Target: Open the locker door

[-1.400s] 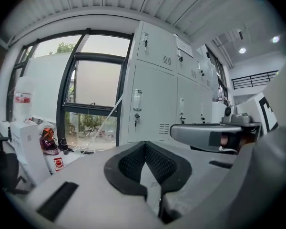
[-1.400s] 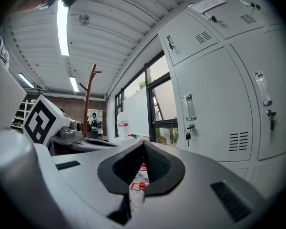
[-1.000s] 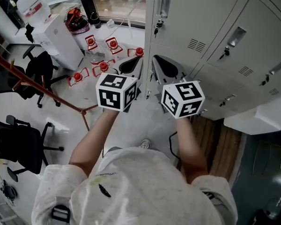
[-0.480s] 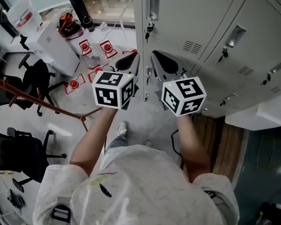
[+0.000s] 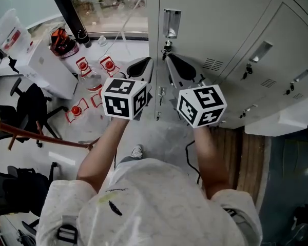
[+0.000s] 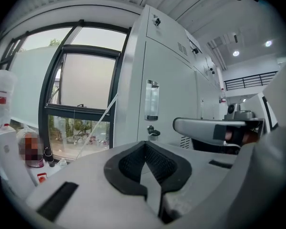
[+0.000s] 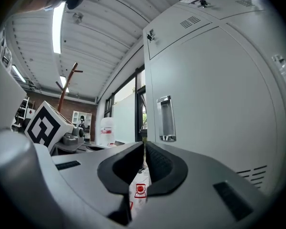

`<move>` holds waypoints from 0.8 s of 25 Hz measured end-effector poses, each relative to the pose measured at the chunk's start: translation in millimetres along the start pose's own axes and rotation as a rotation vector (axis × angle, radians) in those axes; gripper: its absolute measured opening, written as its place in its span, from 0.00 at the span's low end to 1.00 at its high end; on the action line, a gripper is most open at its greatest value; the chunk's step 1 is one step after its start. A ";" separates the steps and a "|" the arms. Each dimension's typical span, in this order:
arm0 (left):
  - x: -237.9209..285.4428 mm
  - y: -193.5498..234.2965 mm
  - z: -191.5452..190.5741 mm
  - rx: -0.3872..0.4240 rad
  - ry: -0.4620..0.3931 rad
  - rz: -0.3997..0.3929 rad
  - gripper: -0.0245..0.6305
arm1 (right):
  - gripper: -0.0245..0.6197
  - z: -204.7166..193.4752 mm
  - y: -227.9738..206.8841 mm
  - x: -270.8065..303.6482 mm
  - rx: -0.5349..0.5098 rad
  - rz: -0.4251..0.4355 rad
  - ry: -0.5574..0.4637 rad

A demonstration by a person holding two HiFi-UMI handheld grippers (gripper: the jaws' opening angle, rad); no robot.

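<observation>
My left gripper (image 6: 145, 145) has its jaws pressed together on nothing, and my right gripper (image 7: 144, 145) is closed and empty as well. Both point toward the grey locker door (image 5: 215, 19), near but apart from it. Its recessed handle (image 5: 171, 23) shows just above the right tips, the lock (image 5: 167, 46) beneath it, and the door is shut

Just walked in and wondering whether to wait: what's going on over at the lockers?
A person holds the left tongs and the right tongs side by side in front of the pale grey metal locker door. Both tongs are shut and empty, and neither touches the locker. The door looks closed. Its recessed chrome handle and the small lock below it are not yet grasped.
</observation>
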State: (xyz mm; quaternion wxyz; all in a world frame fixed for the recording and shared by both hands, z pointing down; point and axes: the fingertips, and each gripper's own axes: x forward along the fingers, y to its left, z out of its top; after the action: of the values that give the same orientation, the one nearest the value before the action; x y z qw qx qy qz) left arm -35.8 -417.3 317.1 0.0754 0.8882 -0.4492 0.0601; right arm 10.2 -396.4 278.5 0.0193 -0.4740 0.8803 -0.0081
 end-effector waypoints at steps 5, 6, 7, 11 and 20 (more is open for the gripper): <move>10.2 21.4 9.8 -0.001 -0.012 -0.055 0.05 | 0.04 9.6 -4.9 21.2 -0.018 -0.067 -0.008; 11.9 24.0 10.7 -0.003 -0.014 -0.067 0.05 | 0.04 10.5 -5.9 24.1 -0.022 -0.081 -0.007; 13.6 26.3 11.4 -0.005 -0.016 -0.078 0.05 | 0.04 11.9 -6.9 26.7 -0.026 -0.094 -0.006; 21.7 30.7 14.5 -0.010 -0.023 -0.128 0.05 | 0.04 18.9 -12.5 34.2 -0.050 -0.147 -0.006; 26.8 47.5 16.0 -0.010 -0.021 -0.194 0.05 | 0.11 26.3 -18.6 52.6 -0.075 -0.229 0.007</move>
State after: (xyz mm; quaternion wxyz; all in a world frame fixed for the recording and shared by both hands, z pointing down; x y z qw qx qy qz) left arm -57.7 -469.3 309.9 0.0806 0.9277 -0.3622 0.0407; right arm -2.1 -450.5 251.5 -0.0025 -0.5718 0.8201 0.0210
